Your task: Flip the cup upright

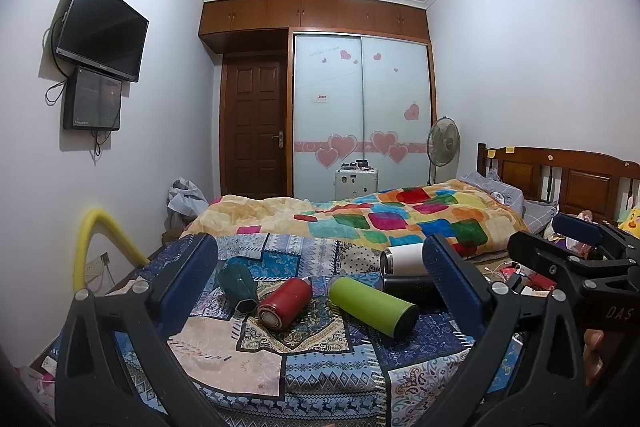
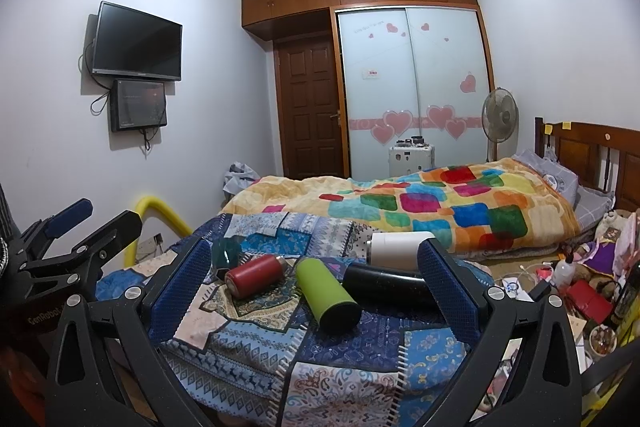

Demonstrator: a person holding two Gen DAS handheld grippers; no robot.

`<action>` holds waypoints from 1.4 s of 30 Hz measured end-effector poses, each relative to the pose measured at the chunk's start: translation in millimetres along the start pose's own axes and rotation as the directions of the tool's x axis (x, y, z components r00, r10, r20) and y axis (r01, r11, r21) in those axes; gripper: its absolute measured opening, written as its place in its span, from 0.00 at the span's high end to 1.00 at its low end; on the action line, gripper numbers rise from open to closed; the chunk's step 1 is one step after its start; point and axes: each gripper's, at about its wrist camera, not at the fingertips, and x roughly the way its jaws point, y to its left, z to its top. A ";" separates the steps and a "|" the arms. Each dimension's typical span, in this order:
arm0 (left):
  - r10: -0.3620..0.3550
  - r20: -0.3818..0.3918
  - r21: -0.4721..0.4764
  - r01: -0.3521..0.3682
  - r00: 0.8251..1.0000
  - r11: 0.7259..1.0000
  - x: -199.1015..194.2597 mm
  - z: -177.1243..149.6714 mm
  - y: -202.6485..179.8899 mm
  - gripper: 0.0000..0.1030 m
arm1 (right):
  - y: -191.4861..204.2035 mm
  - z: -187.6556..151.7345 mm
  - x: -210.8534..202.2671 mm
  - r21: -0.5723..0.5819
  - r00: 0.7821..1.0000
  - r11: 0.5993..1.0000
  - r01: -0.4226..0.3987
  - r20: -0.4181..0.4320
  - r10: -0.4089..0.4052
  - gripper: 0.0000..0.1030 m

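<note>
Several cups lie on their sides on a patterned blue cloth (image 1: 320,379): a dark teal one (image 1: 237,283), a red one (image 1: 285,303), a lime green one (image 1: 372,305), a black one (image 1: 408,289) and a white one (image 1: 404,259). My left gripper (image 1: 320,291) is open and empty, held in front of them. My right gripper (image 2: 316,293) is open and empty too, facing the red (image 2: 253,275), green (image 2: 327,294), black (image 2: 384,285), white (image 2: 400,250) and teal (image 2: 229,254) cups. Each gripper shows at the edge of the other's view.
The cloth (image 2: 256,355) covers a raised surface at the foot of a bed with a colourful blanket (image 1: 400,219). A yellow foam tube (image 1: 100,247) stands at the left by the wall. Clutter (image 2: 580,287) fills the right side near the headboard. A fan (image 1: 442,143) stands behind.
</note>
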 end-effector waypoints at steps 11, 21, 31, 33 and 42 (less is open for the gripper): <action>-0.001 0.001 0.000 0.001 1.000 1.000 -0.1 -0.5 0.1 0.00 | 0.6 2.8 1.0 -0.011 1.000 1.000 -0.003 0.014 0.003 0.00; 0.002 0.007 0.000 -0.002 1.000 1.000 1.5 -0.3 3.0 0.00 | 5.3 5.7 0.3 -0.021 1.000 1.000 -0.005 0.023 0.006 0.00; 0.001 0.009 -0.002 -0.001 1.000 1.000 0.7 1.1 4.7 0.00 | 5.9 5.9 -0.1 -0.021 1.000 1.000 -0.005 0.023 0.006 0.00; 0.001 0.009 -0.002 -0.001 1.000 1.000 0.5 1.1 4.6 0.00 | 6.0 6.0 -0.1 -0.022 1.000 1.000 -0.005 0.023 0.005 0.00; 0.001 0.010 -0.003 -0.001 1.000 1.000 -0.6 1.4 4.9 0.00 | 6.2 5.7 -0.1 -0.022 1.000 1.000 -0.005 0.023 0.005 0.00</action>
